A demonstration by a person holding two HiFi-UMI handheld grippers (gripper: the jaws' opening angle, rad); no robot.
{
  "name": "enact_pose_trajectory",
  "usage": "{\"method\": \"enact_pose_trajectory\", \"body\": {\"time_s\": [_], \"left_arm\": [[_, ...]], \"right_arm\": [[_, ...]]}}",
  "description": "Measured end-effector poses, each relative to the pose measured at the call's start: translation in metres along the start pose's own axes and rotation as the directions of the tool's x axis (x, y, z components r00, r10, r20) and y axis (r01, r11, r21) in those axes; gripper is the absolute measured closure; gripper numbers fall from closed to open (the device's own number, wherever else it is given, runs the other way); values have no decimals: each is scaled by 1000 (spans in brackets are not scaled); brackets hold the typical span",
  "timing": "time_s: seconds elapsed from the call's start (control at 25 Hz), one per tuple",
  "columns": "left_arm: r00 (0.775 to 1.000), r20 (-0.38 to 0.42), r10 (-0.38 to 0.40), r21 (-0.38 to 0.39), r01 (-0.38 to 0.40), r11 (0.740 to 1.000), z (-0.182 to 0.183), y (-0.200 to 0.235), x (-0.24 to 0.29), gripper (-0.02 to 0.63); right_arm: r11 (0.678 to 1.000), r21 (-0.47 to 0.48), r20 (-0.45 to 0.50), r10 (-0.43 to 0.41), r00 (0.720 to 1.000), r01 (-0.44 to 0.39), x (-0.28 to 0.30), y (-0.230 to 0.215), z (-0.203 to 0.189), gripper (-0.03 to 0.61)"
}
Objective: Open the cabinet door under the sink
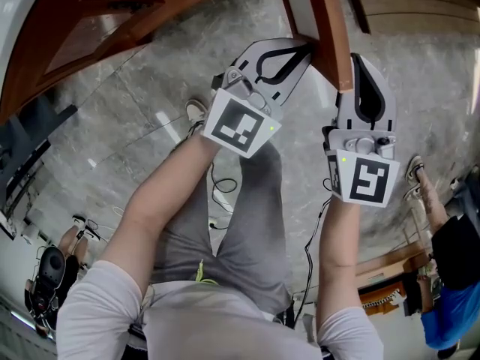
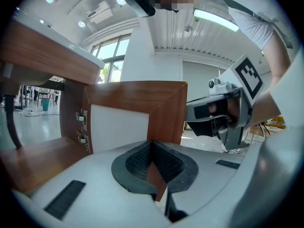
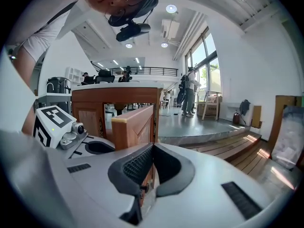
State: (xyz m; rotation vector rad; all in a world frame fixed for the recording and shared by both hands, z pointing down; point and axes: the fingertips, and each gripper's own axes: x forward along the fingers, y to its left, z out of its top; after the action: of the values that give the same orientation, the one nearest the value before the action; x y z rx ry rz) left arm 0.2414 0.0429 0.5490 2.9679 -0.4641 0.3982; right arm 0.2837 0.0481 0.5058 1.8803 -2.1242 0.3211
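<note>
- Left gripper [image 2: 152, 148] jaws: pressed together on the free edge of the cabinet door [image 2: 166, 109]. A thin strip of brown wood shows between the black ribbed pads [image 2: 135, 161].
- Right gripper [image 3: 151, 152] jaws: likewise pinched on the same door edge [image 3: 131, 122], with the wood wedged between the pads and no gap beside it.
- In the head view the left gripper [image 1: 297, 51] and right gripper [image 1: 353, 67] grip the door [image 1: 331, 22] from opposite sides, just beside one another. Each shows in the other's gripper view.
- Door position: it stands swung out from the cabinet body [image 1: 90, 17]. Its white inner face [image 2: 118, 127] is exposed and two metal hinges [image 2: 81, 127] show on the cabinet's side wall. The white countertop [image 2: 71, 46] overhangs the cabinet above.
- Open room: grey stone floor [image 1: 142, 103] lies bare on both sides of the door below the grippers. A low wooden step [image 3: 237, 151] lies to the right, well apart.
- Arm pose: both forearms reach forward from the body. The left forearm [image 1: 161, 193] runs diagonally and the right forearm [image 1: 337, 238] runs nearly straight.
- The marker cubes [image 1: 240, 123] face the head camera and hide the hands.
- The person's legs in grey trousers [image 1: 247, 223] sit between the arms.
</note>
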Motion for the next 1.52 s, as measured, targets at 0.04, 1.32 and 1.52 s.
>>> {"method": "enact_pose_trajectory", "body": {"time_s": [0.04,1.32,1.52], "left_arm": [[1000,0,-4,-2,4,1000,1,-1,3,607],[993,19,113,-22,-112,993,149,51,-71,606],[985,45,168,-39,-167,985,199,77,-107,606]], "right_arm": [[1000,4,0,-12,1000,12,-1,-4,-2,545],[991,25,-58,-127,990,129,-44,-20,114,543],[996,1,-45,-88,995,88,-39,5,173,543]]}}
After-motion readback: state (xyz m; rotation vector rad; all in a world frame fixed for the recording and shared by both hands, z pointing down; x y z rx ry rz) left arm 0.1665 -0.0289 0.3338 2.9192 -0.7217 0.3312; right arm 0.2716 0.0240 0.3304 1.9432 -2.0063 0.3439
